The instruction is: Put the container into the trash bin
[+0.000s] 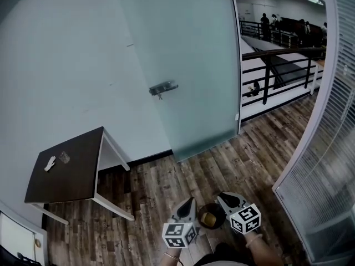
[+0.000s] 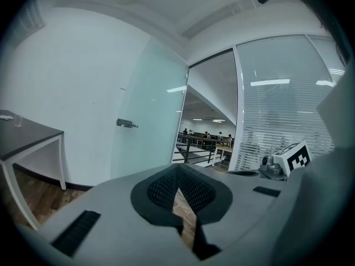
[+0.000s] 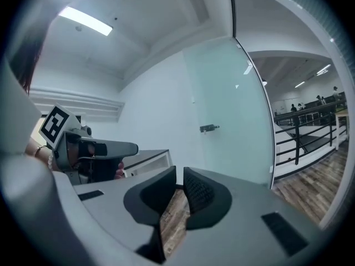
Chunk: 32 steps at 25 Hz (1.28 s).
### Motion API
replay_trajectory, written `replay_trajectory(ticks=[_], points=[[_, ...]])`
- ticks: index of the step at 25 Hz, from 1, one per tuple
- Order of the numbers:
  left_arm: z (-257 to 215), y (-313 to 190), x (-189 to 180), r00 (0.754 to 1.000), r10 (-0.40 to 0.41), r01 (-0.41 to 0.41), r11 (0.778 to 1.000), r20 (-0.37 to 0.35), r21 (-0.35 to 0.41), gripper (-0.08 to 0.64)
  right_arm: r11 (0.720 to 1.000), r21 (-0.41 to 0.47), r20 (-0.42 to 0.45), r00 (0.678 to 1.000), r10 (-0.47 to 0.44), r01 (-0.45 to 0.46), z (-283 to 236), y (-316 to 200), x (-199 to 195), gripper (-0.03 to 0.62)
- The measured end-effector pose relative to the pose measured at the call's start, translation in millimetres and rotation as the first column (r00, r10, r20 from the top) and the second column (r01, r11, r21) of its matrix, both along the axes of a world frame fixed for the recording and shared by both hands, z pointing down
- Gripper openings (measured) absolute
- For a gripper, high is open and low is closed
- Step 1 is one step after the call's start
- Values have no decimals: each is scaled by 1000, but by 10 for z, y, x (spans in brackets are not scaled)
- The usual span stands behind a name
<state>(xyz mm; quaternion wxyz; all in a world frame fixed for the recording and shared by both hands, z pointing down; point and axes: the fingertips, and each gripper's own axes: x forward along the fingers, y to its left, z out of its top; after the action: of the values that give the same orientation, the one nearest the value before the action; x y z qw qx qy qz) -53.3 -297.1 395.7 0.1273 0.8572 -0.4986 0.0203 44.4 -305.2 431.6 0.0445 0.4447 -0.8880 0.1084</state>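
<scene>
Floorboards (image 1: 166, 182) hold a dark bin (image 1: 209, 219), half hidden between the clenched left tool (image 2: 177, 169) and barely parted right tool (image 3: 179, 176).

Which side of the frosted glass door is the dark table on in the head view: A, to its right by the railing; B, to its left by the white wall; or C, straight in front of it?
B: the dark table stands left of the frosted glass door, up against the white wall.
</scene>
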Motion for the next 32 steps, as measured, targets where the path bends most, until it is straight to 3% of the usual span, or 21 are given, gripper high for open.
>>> replay_trajectory(ticks=[11,32], points=[[-236,-24,72,998,53,-53,998,18,42,20,997,80,5,1000,16,-16,-347,-35,-23,38],[-410,-126,-15,998,53,-55,996,22,74,19,991,129,-21,999,48,-45,-565,-86,-44,11]])
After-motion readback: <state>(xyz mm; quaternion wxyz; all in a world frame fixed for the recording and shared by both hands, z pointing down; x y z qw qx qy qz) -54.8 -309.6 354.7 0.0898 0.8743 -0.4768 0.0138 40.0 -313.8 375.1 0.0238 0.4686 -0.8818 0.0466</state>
